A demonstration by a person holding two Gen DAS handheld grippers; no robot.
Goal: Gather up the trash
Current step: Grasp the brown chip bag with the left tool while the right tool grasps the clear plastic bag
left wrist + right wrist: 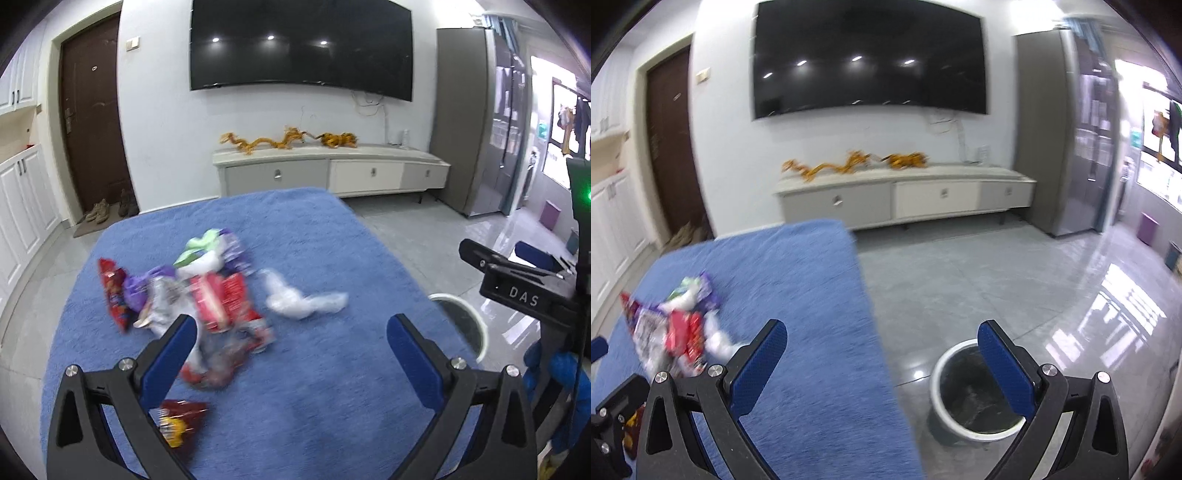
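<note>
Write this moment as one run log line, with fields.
left claw: open, empty | right claw: open, empty | wrappers: piled on blue cloth | bin: on floor beside table

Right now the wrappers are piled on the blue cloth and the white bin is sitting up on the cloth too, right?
Not quite. The wrappers are on the blue cloth, but the white bin stands on the floor beside it, as the right wrist view shows.
</note>
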